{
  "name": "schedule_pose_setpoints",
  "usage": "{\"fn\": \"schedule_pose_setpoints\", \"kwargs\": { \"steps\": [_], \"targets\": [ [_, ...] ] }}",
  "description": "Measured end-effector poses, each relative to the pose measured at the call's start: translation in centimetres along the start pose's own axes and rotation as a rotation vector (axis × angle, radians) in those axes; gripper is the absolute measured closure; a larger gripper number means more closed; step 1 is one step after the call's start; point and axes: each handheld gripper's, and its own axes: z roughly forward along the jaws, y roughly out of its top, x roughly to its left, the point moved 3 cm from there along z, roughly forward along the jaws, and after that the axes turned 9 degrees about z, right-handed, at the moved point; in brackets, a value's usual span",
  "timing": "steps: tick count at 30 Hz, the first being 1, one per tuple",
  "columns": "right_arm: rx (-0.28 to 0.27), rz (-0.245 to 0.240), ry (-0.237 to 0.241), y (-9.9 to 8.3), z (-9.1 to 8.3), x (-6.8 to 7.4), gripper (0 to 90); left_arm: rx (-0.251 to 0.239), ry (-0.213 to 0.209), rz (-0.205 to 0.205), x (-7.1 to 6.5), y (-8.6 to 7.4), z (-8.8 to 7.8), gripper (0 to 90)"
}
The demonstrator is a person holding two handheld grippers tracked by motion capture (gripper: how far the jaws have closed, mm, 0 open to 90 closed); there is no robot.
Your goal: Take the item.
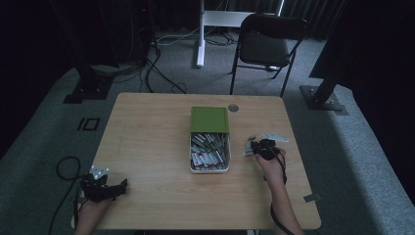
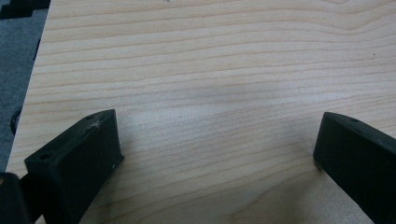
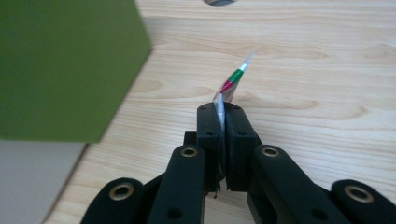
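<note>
One thin foil sachet [image 3: 232, 84], w/ a green and red band near its tip, is pinched edge-on between the pads of the right gripper [image 3: 222, 109]; jaws are clamped hard on it, so only the upper end sticks out past the tips. It is held just right of the white box [image 1: 209, 169], low over the table [image 1: 147, 142], prob. because it has been taken out of the box to be laid beside it. In the high view 1 or 2 more pale sachets [image 1: 274, 137] seem to lie on the wood just beyond that gripper, but the pic is dim and small, so the count can't be fixed.

The box is kept mid-table, within reach of both hands. Its green lid [image 1: 209, 119] is propped at the far end, so the contents are left open to a grab from the near side. A heap of like sachets is packed inside, too many and too jumbled to be counted.

The left gripper [image 2: 217, 140] is parked near the table's near-left corner, well apart from the box, presumably to be kept out of the way. Its 2 jaws are spread wide w/ nothing between them, only bare wood.

Counted: 2 grippers, 1 box, 1 lid, 1 sachet in grip
</note>
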Motion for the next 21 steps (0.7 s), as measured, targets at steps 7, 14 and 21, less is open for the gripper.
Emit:
{"fn": "schedule_pose_setpoints", "kwargs": {
  "steps": [7, 14, 21],
  "targets": [
    [0.015, 0.001, -0.044, -0.2, 0.5, -2.0, 76.5, 0.000, 0.000, 0.000, 0.0, 0.0, 0.0, 1.5],
    [0.024, -0.012, -0.076, -0.3, 0.7, -3.4, 66.2, 0.000, 0.000, 0.000, 0.0, 0.0, 0.0, 1.4],
    [0.030, -0.005, -0.080, -0.2, 0.1, -4.5, 48.7, 0.000, 0.000, 0.000, 0.0, 0.0, 0.0, 1.5]
  ]
}}
